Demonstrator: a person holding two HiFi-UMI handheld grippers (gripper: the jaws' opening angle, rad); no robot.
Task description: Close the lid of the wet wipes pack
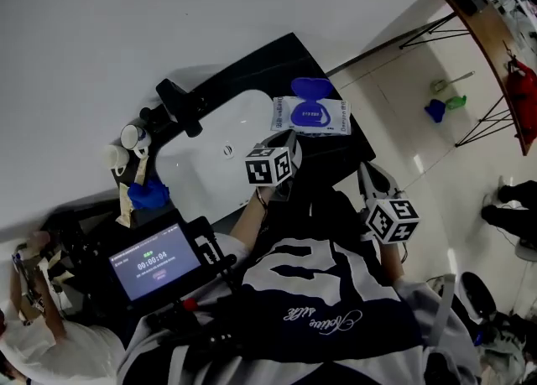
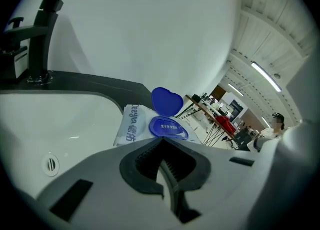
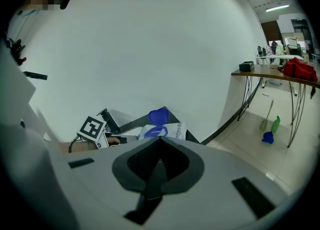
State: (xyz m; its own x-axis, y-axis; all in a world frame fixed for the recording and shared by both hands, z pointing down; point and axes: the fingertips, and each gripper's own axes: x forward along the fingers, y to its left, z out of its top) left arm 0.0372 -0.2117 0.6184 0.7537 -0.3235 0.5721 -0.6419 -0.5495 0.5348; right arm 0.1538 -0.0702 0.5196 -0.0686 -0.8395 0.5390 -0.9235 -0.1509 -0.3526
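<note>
Left gripper point(image 2: 161, 144) and right gripper point(image 3: 159, 144), both clenched empty, face the wet wipes pack point(image 1: 325, 115) on the black counter point(image 1: 273, 60).

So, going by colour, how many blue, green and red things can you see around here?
Blue: 3 (wipes pack lid, lump beside the sink, floor item)
Green: 1 (floor tool)
Red: 1 (bag)
Total: 5

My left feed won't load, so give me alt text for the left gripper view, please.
A wet wipes pack lies beside a white sink, its blue lid standing open, just beyond the left gripper, whose jaws are together and empty. A black faucet stands at upper left.
</note>
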